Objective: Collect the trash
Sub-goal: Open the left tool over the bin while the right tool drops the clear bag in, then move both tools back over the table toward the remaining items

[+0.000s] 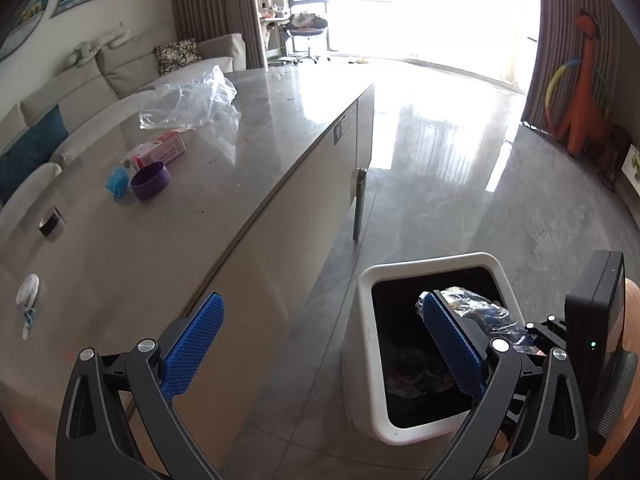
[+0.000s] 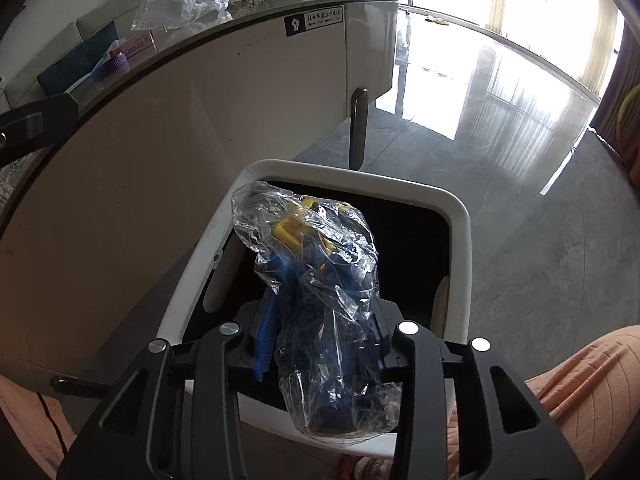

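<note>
My right gripper [image 2: 316, 320] is shut on a crumpled clear plastic wrapper [image 2: 316, 264] with yellow and blue inside, held over the open white trash bin [image 2: 460, 216]. The wrapper [image 1: 476, 308] also shows over the bin [image 1: 368, 320] in the left wrist view. My left gripper [image 1: 320, 332] is open and empty, spanning the table's edge and the bin. On the table [image 1: 200, 200] lie a clear plastic bag [image 1: 188, 100], a pink box [image 1: 160, 152], a purple lid [image 1: 151, 180], a blue scrap [image 1: 117, 182] and a white round item [image 1: 28, 289].
The bin stands on the grey floor [image 1: 500, 208] beside the table's white side panel [image 2: 200, 120]. A sofa [image 1: 60, 100] runs behind the table. An orange giraffe toy [image 1: 584, 92] stands at the far right wall. The person's leg [image 2: 580, 392] is at lower right.
</note>
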A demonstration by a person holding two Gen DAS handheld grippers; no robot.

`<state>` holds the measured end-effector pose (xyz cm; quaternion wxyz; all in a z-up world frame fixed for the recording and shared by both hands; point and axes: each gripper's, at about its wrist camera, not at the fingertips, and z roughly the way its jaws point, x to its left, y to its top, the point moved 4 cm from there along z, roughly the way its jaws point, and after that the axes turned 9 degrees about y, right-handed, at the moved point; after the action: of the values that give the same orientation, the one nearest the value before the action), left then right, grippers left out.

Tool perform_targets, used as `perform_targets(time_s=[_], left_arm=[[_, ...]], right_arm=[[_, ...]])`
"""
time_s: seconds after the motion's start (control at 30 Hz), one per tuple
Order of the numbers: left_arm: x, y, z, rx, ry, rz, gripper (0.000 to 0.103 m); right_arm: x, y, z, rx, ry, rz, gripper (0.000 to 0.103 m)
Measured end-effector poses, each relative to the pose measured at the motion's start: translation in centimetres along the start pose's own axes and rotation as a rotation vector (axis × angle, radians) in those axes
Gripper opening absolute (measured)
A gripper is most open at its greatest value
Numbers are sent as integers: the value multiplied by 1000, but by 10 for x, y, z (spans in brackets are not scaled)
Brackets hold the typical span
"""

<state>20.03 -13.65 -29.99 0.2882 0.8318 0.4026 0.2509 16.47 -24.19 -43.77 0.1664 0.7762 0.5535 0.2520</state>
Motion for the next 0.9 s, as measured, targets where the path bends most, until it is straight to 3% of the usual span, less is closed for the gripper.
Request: perform_targets(time_s=[0.03, 0.13, 0.5, 0.7, 0.9], left_arm=[[0, 0, 0, -3, 2, -1, 98], [0, 0, -1, -6, 2, -2, 98], [26, 11, -10, -42, 27, -77, 98], [70, 25, -19, -87, 129, -163, 98], [131, 35, -33, -119, 272, -261, 98]], right_arm=[[1, -1, 4, 10, -16, -7, 100], [5, 4, -3, -55, -57, -41, 98], [26, 55, -66, -301, -34, -116, 98], [57, 93, -98, -417, -4, -208, 98], [107, 136, -110, -506, 87, -298, 98]])
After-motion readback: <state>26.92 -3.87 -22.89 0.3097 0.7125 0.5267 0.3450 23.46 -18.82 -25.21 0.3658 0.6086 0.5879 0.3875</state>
